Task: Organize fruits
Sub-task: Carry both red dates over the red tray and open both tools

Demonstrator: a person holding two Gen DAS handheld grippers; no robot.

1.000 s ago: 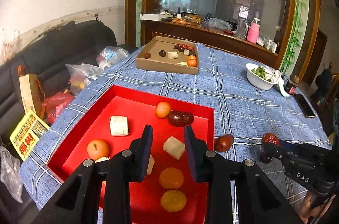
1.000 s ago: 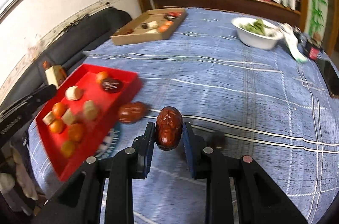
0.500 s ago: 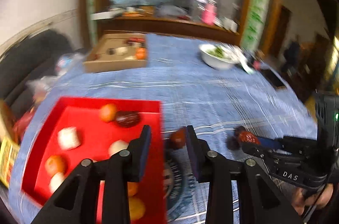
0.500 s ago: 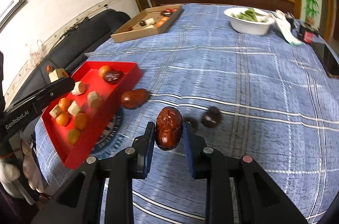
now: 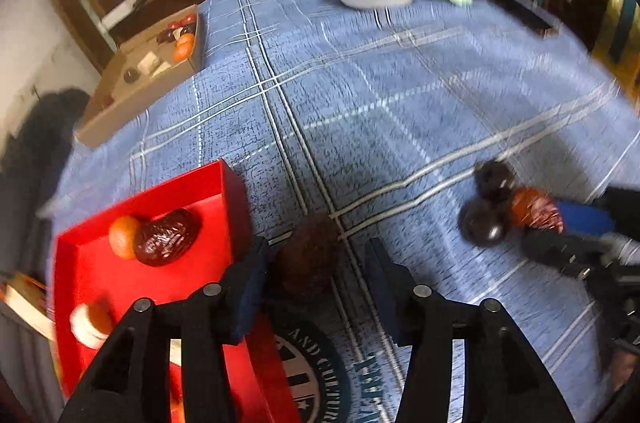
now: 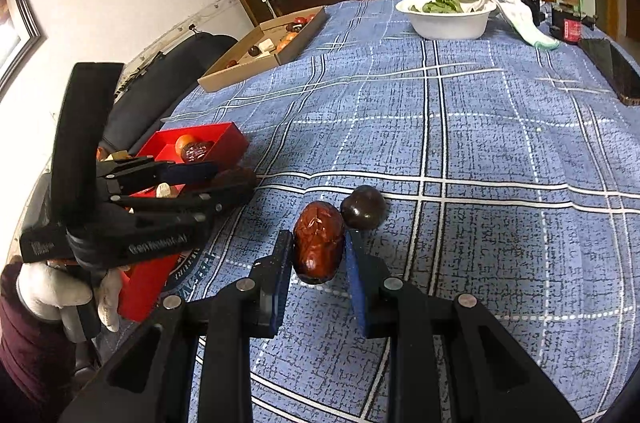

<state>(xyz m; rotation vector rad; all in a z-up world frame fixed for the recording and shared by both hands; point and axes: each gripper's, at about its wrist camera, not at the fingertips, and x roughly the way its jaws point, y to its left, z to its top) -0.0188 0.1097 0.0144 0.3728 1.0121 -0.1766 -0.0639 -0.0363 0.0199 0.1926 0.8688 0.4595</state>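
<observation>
The right gripper [image 6: 318, 257] clamps a wrinkled red date [image 6: 319, 242] just above the bench [image 6: 480, 127], beside a dark round fruit [image 6: 363, 207]. The left gripper [image 5: 316, 267] stands wide around a brown date [image 5: 307, 255] beside the red tray [image 5: 120, 275].

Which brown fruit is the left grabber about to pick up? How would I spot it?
Find the red tray on the blue checked tablecloth. Just off its right wall a dark brown date lies on the cloth, between the open fingers of the left gripper. Unlike the tray's date, it lies outside, alone.
</observation>
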